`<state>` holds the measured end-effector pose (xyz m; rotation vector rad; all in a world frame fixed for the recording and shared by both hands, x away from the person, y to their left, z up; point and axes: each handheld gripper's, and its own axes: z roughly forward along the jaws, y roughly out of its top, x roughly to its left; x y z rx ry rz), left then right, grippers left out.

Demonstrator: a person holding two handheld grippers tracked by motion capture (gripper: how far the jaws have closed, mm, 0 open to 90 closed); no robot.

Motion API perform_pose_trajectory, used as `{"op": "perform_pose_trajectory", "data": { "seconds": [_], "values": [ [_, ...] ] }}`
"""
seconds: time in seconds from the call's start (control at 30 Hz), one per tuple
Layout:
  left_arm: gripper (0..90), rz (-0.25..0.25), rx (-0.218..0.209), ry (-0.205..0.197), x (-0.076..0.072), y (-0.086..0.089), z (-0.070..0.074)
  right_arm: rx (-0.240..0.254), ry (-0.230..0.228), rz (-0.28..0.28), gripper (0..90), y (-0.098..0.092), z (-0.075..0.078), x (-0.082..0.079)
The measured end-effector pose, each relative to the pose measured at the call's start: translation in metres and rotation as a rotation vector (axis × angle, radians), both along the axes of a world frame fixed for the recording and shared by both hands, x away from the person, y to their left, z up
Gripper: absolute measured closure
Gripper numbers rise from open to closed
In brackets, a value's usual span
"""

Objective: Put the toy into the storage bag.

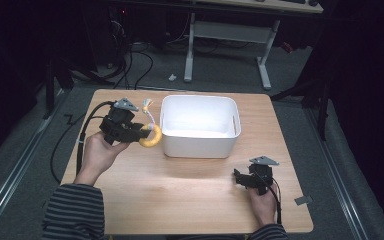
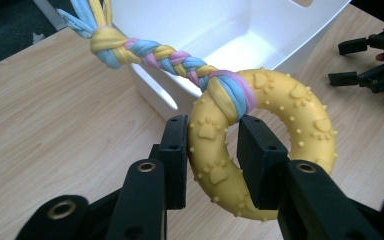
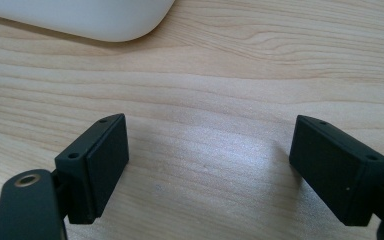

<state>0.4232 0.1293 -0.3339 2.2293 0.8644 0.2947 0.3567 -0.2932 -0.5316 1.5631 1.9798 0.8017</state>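
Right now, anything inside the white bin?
The white bin looks empty: the high view shows its bare white floor and far wall. The near wall hides the strip of floor just behind it. The ring toy is outside, clamped in the left gripper.

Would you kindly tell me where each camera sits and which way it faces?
High view: above the person's side, looking forward and down on the table; hands and striped sleeves show.
Left gripper view: on the left gripper, facing the ring toy it clamps.
Right gripper view: on the open right gripper, facing bare wood.
All share the white bin.
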Motion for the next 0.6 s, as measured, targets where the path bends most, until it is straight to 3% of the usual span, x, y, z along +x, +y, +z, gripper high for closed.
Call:
{"op": "perform_pose_trajectory", "data": {
  "seconds": [0.5,0.6],
  "values": [
    [66.2,-0.024,0.003,0.021,0.022,-0.023,0.001,0.0,0.0,0.001,15.9,0.0,0.0,0.0],
    [66.2,-0.022,-0.015,0.019,0.026,-0.027,0.0,0.0,0.0,0.001,15.9,0.0,0.0,0.0]
  ]
}}
